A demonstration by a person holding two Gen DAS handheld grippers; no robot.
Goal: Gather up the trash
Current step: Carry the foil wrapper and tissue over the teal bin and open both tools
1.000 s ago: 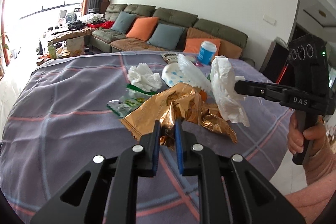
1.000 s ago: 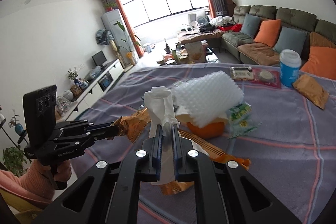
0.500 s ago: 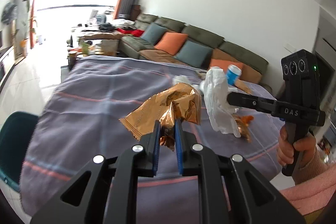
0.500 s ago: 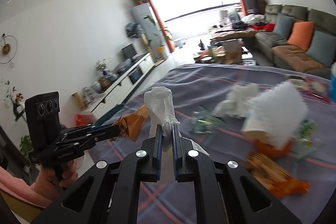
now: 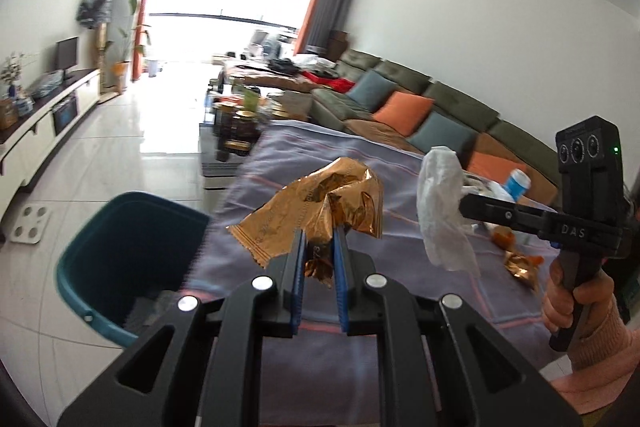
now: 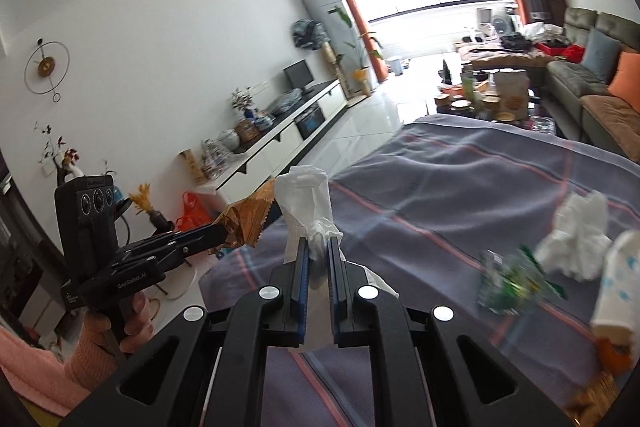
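Note:
My left gripper [image 5: 320, 239] is shut on a crumpled gold foil wrapper [image 5: 320, 203], held in the air above the table's left edge. A teal bin [image 5: 120, 259] stands on the floor just below and to the left of it. My right gripper [image 6: 318, 247] is shut on a white crumpled tissue [image 6: 308, 211]; it also shows in the left wrist view [image 5: 440, 211], held to the right of the wrapper. The wrapper shows in the right wrist view [image 6: 244, 219] too. More trash lies on the table: a white tissue [image 6: 576, 243] and a green wrapper [image 6: 512, 283].
The table wears a grey striped cloth [image 6: 460, 187]. A blue cup [image 5: 516, 183], an orange piece [image 5: 502, 237] and a gold scrap [image 5: 520, 265] lie at its far right. A sofa [image 5: 400, 99] stands behind, a TV cabinet [image 5: 48, 107] along the left wall. A white scale [image 5: 30, 225] lies on the floor.
Both grippers have swung left with their trash, away from the pile on the table. The teal bin has come fully into view below my left gripper.

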